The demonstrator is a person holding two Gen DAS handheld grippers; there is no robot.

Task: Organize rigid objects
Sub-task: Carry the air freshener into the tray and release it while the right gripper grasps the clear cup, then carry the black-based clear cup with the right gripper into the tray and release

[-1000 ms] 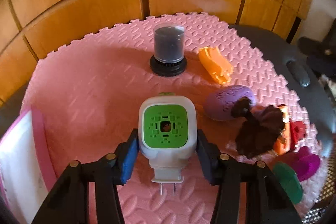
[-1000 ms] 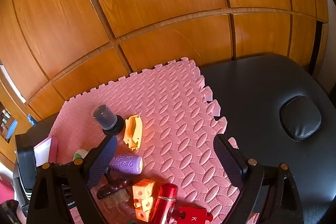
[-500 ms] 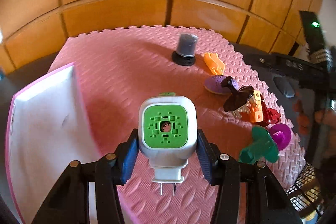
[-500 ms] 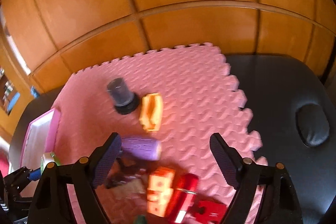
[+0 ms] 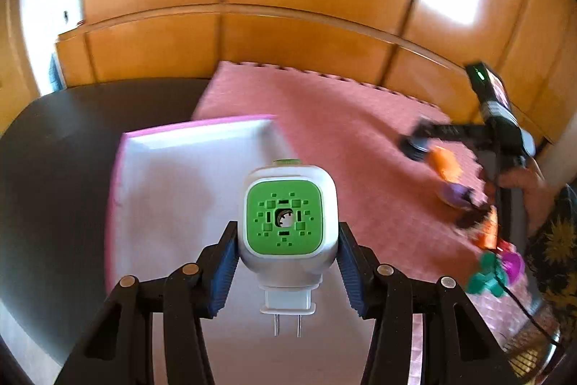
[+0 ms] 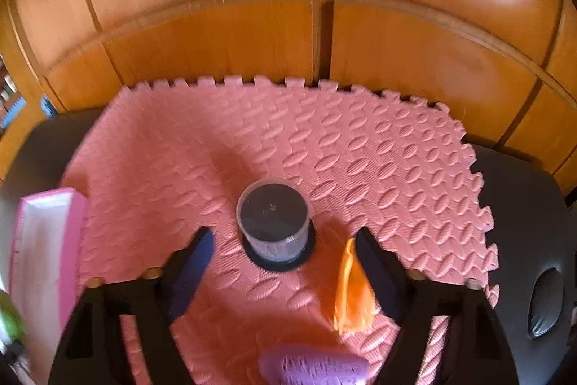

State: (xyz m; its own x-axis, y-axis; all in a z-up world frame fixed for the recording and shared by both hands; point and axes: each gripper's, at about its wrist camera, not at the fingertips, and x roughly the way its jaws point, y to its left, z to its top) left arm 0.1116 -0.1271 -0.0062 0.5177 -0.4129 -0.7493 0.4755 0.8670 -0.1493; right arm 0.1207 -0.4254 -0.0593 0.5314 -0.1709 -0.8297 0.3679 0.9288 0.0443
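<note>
Canister (image 6: pixel 273 219) stands upright on the pink mat (image 6: pixel 360 150), dead ahead between the right gripper (image 6: pixel 283 253)'s closing jaws, pads not yet touching. Left gripper (image 5: pixel 287 257) pinches the green-faced plug (image 5: pixel 285 222) over the white tray (image 5: pixel 173 190), left of the canister.

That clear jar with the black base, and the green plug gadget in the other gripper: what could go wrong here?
The right gripper is closing around the jar; its right finger sits against the orange toy and may shove it. The jar could tip. The left gripper holds the plug-in device above the white tray; dropping it might bend the prongs.
</note>
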